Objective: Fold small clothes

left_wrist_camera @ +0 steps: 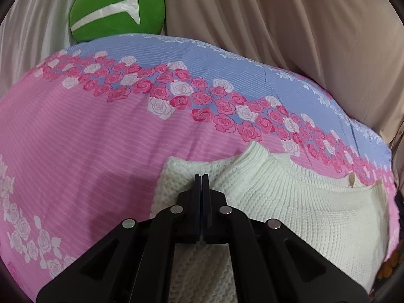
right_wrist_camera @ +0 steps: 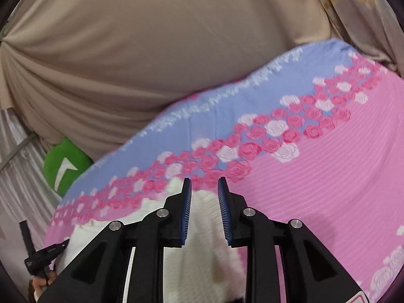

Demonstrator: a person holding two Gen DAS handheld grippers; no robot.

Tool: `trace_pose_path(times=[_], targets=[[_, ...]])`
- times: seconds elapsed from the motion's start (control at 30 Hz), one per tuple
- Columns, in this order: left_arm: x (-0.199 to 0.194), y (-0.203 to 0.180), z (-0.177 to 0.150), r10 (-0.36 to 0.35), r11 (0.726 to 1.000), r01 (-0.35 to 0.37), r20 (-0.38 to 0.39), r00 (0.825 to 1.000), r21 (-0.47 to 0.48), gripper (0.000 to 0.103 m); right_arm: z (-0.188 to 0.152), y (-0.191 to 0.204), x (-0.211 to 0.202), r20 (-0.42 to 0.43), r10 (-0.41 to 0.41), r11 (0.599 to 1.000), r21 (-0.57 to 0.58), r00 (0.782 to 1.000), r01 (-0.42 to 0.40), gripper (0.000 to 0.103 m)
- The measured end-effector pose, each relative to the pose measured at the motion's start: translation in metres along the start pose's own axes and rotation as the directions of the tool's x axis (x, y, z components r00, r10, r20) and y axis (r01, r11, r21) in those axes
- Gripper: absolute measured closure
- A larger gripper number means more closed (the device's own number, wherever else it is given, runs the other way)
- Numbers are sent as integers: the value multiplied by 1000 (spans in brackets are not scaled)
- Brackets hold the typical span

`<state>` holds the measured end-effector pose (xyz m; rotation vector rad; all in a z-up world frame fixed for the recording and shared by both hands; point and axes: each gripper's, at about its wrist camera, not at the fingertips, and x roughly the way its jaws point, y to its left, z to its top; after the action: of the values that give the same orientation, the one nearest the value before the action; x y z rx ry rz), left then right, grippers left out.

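A cream knitted sweater (left_wrist_camera: 290,202) lies on a pink and blue rose-print bedsheet (left_wrist_camera: 88,139). My left gripper (left_wrist_camera: 201,176) is shut, its fingertips over the sweater's left part, near a fold; whether fabric is pinched between them is hidden. In the right wrist view the sweater (right_wrist_camera: 202,252) runs under my right gripper (right_wrist_camera: 204,181), which is open with its blue-padded fingers (right_wrist_camera: 186,202) astride the knit. The left gripper (right_wrist_camera: 45,255) shows at that view's lower left edge.
A green round cushion (left_wrist_camera: 116,10) sits at the bed's far edge, also in the right wrist view (right_wrist_camera: 65,166). Beige curtains (left_wrist_camera: 277,25) hang behind the bed. Pink sheet (right_wrist_camera: 328,176) spreads to the right of the sweater.
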<state>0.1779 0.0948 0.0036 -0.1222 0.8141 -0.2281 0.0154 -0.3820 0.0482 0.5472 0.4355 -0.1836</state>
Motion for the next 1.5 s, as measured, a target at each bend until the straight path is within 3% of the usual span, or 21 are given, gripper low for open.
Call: trace_pose_path(times=[0.13,0.3,0.57,0.73,1.2,1.27,1.37,1.43,1.5], targets=[[-3,-11,-3,57,997,-59,22,998,58,103,-33,41,-8,-84,58,993,-100,995,-67,80],[-4,-13,-4,66,996,-67,27,997,62,103,-86,84,21,-214,-98,950,-312,972,27,79],[-4,-16,-5,79,994,-81,31,996,71,101,-85,67,20,-227,-23,976,-217,974,-27,78],[-4,-16,-6,75,994,-77,34,997,75,97,-84,62,20,-238,30,980,-185,971,-75,71],[-11,-22,-9,102,991,-106,57,993,77,96,-84,73,18,-231,11,972,-227,973,-65,65],[-34,-21,-19,56,998,-57,52,997,21,96,-83,73,12,-211,14,972,-228,977,-63,65],[-72,-38,-50,-50,998,48,43,998,49,94,-86,84,-10,-195,66,963,-246,979,-114,61],[-85,-54,-70,-99,991,97,7,995,89,82,-95,102,-24,-203,115,945,-278,972,-170,60],[-88,-70,-91,-107,985,109,-23,994,134,76,-114,125,-30,-253,152,918,-322,956,-231,60]])
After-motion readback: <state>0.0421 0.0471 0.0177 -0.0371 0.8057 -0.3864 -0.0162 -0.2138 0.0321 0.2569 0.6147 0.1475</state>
